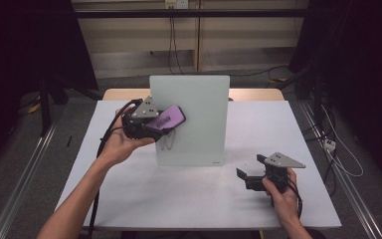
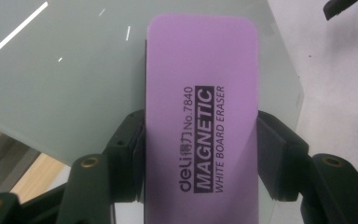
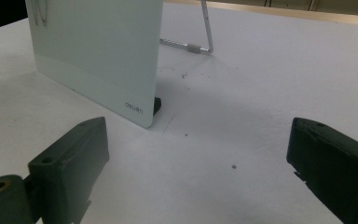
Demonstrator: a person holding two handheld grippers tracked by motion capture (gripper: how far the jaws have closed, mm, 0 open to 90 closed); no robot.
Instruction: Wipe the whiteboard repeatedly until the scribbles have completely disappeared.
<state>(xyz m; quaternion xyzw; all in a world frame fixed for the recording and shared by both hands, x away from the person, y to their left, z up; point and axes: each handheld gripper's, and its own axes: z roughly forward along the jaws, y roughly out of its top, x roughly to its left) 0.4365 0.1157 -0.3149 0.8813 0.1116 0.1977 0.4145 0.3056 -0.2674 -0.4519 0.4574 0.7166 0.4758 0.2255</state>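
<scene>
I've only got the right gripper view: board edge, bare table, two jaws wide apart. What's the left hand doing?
Observer: The left gripper is shut on a purple eraser, held against the board face.
Operator: Anything to erase? I see loops at my top left corner.
Observer: Yes, in the high view a thin scribble sits just below the eraser.
Operator: What eraser is it?
Observer: The left gripper view reads "MAGNETIC WHITE BOARD ERASER" on its back.
Operator: Where's my gripper relative to the board?
Observer: The right gripper is low over the table, near the board's right bottom corner.
</scene>
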